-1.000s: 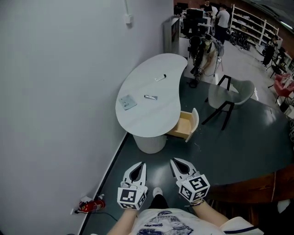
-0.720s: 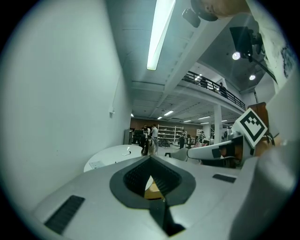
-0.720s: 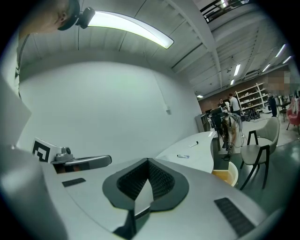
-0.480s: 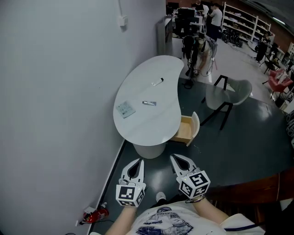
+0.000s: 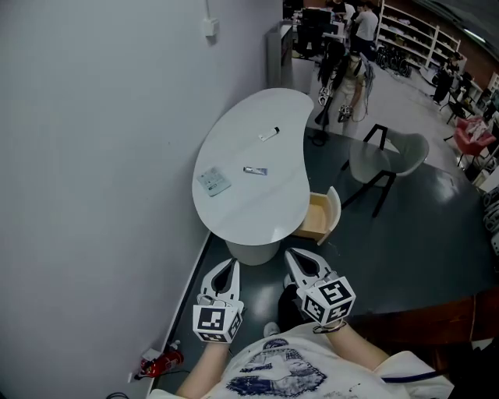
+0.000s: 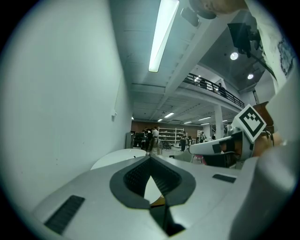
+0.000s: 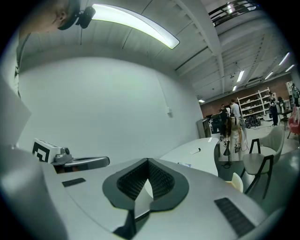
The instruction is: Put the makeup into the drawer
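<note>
Head view: you stand at the near end of the white kidney-shaped table (image 5: 257, 210), with the left gripper (image 5: 227, 265) and right gripper (image 5: 294, 253) held low side by side, just short of its near rim.
Left jaws: clenched tip to tip, with nothing between them.
Right jaws: clenched as well, and empty.
Task things: the makeup lies on the table top in three pieces, all well ahead of your grippers.
Nearest piece: a flat square compact (image 5: 212, 181) sits toward the wall-side edge.
Middle piece: a small tube (image 5: 254, 170) lies just right of the compact, away from either rim.
Farthest piece: a dark-tipped pen-shaped stick (image 5: 269, 133) lies toward the far lobe.
Drawer (image 5: 314, 216): it is pulled open under the table's right edge, showing its wooden inside, and its white front (image 5: 334, 214) juts out over the floor.
Left limit: the wall (image 5: 86, 156) runs close along the table's left edge, with only a thin strip of floor between them.
Open room: the dark floor (image 5: 421, 241) spreads wide to the right of the drawer front.
Chair (image 5: 387, 160): it stands on that floor beyond the drawer, apart from it.
Low left: a red fire extinguisher (image 5: 160, 362) lies at the foot of the wall, behind your left gripper.
Low right: a brown curved ledge (image 5: 425, 316) bounds the floor.
Far end: people (image 5: 362, 19) and shelves (image 5: 425, 35) are well beyond the table.
</note>
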A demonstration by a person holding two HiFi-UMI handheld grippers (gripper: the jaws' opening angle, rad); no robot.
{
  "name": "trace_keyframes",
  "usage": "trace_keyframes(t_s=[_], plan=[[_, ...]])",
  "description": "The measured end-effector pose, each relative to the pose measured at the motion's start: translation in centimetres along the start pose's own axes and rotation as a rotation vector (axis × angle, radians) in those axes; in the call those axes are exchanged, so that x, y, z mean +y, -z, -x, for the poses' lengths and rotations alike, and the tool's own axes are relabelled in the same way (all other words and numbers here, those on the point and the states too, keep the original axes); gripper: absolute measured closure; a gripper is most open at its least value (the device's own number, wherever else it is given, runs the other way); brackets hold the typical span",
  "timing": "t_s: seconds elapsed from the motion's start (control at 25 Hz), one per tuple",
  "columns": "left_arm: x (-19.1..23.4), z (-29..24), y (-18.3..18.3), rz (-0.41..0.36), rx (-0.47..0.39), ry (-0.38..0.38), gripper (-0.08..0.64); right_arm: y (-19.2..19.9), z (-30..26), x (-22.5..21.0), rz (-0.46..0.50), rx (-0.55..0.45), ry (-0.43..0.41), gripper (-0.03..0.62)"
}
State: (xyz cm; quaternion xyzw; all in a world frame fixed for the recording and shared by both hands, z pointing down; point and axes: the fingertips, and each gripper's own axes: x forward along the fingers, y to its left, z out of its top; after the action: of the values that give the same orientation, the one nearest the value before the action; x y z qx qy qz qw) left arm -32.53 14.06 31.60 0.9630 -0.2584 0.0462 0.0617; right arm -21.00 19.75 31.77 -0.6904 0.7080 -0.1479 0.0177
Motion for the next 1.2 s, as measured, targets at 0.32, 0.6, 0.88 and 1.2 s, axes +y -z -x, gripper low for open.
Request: trace_keyframes(t_s=[0.32, 0.6, 0.88, 1.2], plan=[[2.2, -3.6, -0.4, 0.000, 0.001, -0.015, 0.522, -0.6, -3.7, -2.2, -0.002, 0.005, -0.015, 0.572], [4.1, -9.4, -0.3, 0.013, 0.027, -0.019, 0.522, -1.6, -8.2, -6.6, -0.016, 0.030, -0.011, 0.572], [6.4, -16.5, -0.2, 0.018, 0.054, -0.037, 0.522, -2.3, -14.2, -11.7, -0.031, 0.060, -0.034, 0.572], [8.7, -25.7, -1.0, 0.016, 0.083, -0.073, 0.522, -4.6, -21.0, -18.5, -0.042, 0.078, -0.075, 0.572]])
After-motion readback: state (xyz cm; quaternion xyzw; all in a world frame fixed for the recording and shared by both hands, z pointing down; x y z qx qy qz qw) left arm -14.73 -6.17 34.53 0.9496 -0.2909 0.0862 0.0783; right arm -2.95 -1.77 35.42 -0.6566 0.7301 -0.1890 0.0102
